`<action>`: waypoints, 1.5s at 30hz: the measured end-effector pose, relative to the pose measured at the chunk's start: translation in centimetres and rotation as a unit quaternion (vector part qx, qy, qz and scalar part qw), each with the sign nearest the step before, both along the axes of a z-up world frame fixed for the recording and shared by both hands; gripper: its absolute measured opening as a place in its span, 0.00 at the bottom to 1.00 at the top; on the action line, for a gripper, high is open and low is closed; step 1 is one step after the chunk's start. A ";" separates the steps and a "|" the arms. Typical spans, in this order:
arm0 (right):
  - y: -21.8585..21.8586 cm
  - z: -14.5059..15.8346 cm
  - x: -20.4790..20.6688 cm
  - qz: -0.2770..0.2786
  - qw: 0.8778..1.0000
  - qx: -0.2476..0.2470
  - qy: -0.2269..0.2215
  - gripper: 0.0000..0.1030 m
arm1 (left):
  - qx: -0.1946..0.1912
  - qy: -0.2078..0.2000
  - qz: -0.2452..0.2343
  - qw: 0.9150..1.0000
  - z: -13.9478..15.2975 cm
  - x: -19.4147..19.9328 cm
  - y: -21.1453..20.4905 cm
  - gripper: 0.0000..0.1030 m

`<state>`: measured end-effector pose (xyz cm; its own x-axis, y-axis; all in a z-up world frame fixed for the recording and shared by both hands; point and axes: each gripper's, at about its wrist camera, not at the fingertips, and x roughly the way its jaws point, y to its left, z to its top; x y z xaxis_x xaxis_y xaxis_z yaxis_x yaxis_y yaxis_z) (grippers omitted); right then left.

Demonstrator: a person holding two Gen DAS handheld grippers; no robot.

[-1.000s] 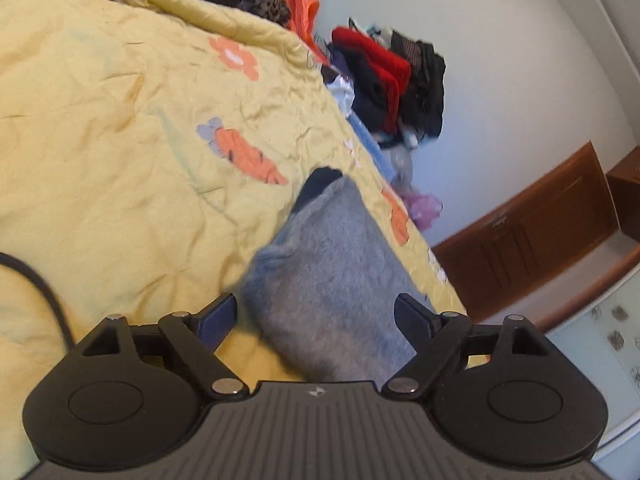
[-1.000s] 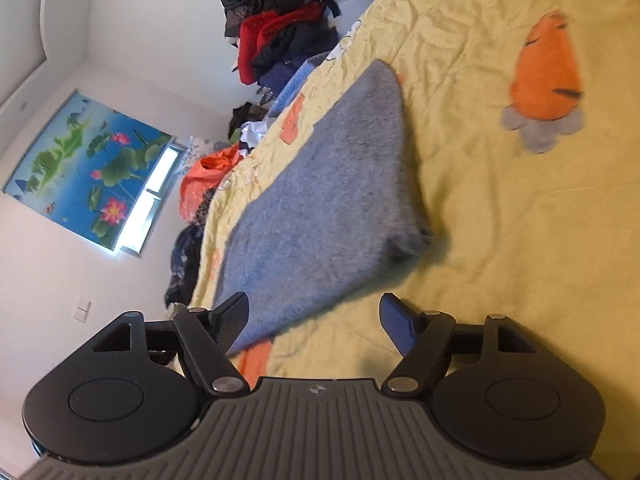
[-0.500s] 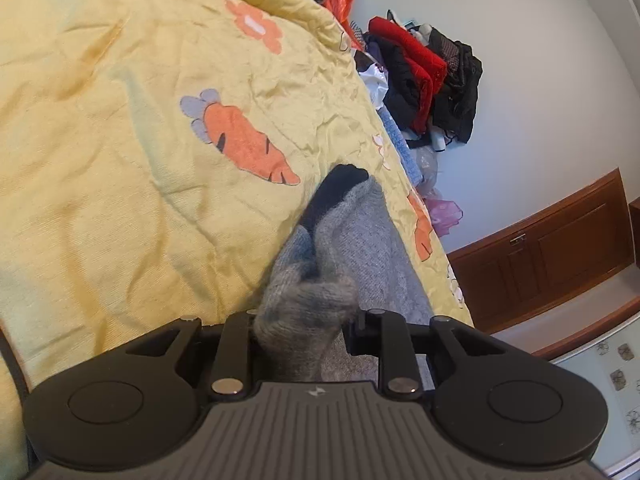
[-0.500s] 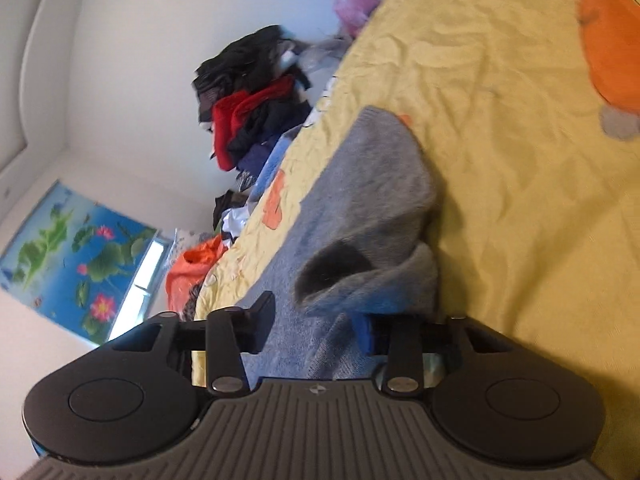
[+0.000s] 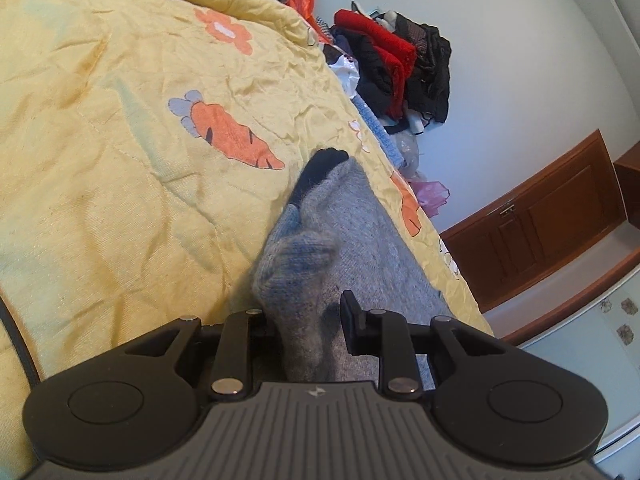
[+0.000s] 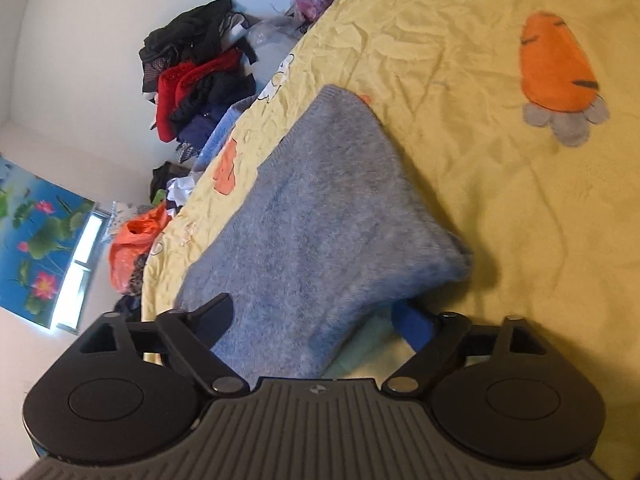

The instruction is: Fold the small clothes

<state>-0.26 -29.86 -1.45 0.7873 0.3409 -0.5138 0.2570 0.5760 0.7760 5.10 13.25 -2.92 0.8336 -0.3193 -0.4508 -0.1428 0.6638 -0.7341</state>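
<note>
One yellow quilt (image 5: 120, 184), wrinkled, printed with orange carrots and flowers, covered the bed across both wrist views. One pile of dark and red clothes (image 5: 400, 64) sat heaped past the quilt's far edge against a pale wall; the same pile (image 6: 196, 76) appeared in the right wrist view, with an orange bag (image 6: 132, 244) lower along the bed's side. One brown wooden cabinet (image 5: 540, 216) stood low by the wall. One lotus picture (image 6: 36, 232), blue ground with pink blooms, hung beside a bright window.

One grey knitted garment (image 6: 316, 216), the task's item, lay spread on the quilt near the bed's edge, a black-tipped part (image 5: 324, 164) at its far end in the left view.

One left gripper (image 5: 306, 328), jaws clenched on a bunched, raised fold of the grey knitted garment (image 5: 296, 264).

One right gripper (image 6: 316, 320), jaws opening and spread wide, the garment's near corner lying between them, neither pad pressing on it; one finger (image 6: 412, 326) carried a blue pad.
</note>
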 end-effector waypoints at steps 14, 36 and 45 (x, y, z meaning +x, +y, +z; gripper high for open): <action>-0.7 -2.4 1.0 -0.032 0.997 -0.033 -0.055 0.15 | 0.018 0.024 0.008 1.000 1.3 0.2 0.5 0.04; -9.2 0.9 -11.9 0.049 0.994 0.011 -0.101 0.71 | 0.258 -0.057 0.001 0.965 9.1 -10.7 4.3 0.69; -6.2 0.7 3.5 0.138 0.981 -0.128 -0.055 0.72 | 0.416 0.005 -0.130 0.900 6.7 5.4 -4.7 0.68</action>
